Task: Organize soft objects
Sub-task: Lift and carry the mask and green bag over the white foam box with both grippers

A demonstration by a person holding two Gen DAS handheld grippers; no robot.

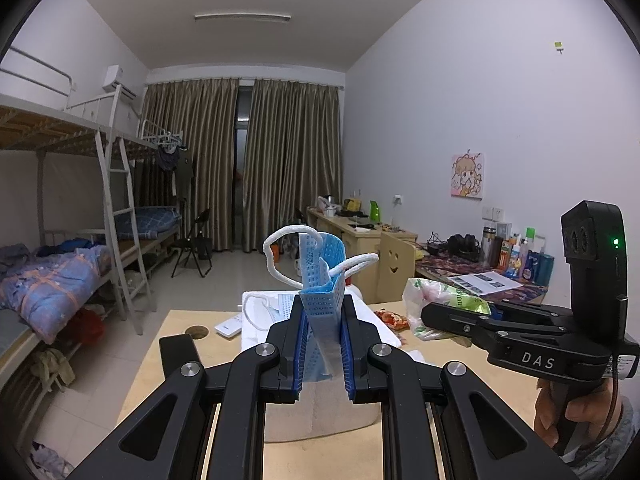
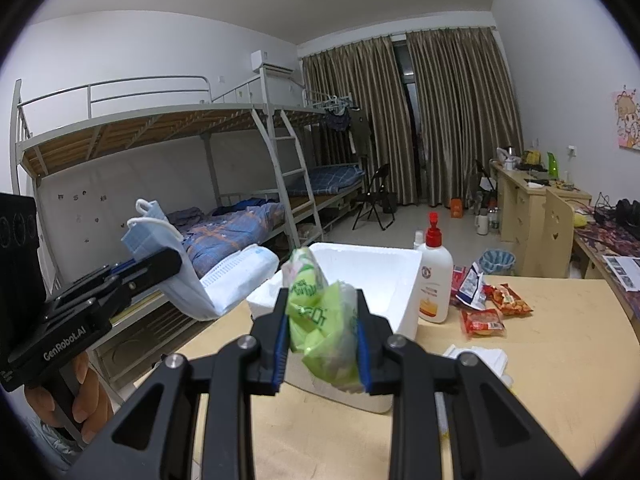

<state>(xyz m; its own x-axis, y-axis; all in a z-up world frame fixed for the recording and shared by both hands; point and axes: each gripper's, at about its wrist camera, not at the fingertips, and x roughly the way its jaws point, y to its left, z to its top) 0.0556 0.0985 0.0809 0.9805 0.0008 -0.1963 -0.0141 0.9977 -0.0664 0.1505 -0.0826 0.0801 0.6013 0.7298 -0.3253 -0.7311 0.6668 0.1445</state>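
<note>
My left gripper (image 1: 322, 310) is shut on a bundle of light blue face masks (image 1: 320, 276) whose white ear loops stick up above the fingers. In the right wrist view the same masks (image 2: 224, 280) droop from the left gripper (image 2: 170, 264) over the left rim of a white foam box (image 2: 372, 264). My right gripper (image 2: 320, 298) is shut on a crumpled green plastic tissue pack (image 2: 320, 320), held above the box's near wall. In the left wrist view the right gripper (image 1: 430, 312) and its green pack (image 1: 456, 300) sit just right of the box (image 1: 256, 336).
A lotion bottle with a red pump (image 2: 434, 280) stands right of the box, with red snack packets (image 2: 496, 304) and white paper (image 2: 480, 356) on the wooden table (image 2: 560, 380). A white remote (image 1: 228, 326) lies left of the box. Bunk beds line the left wall.
</note>
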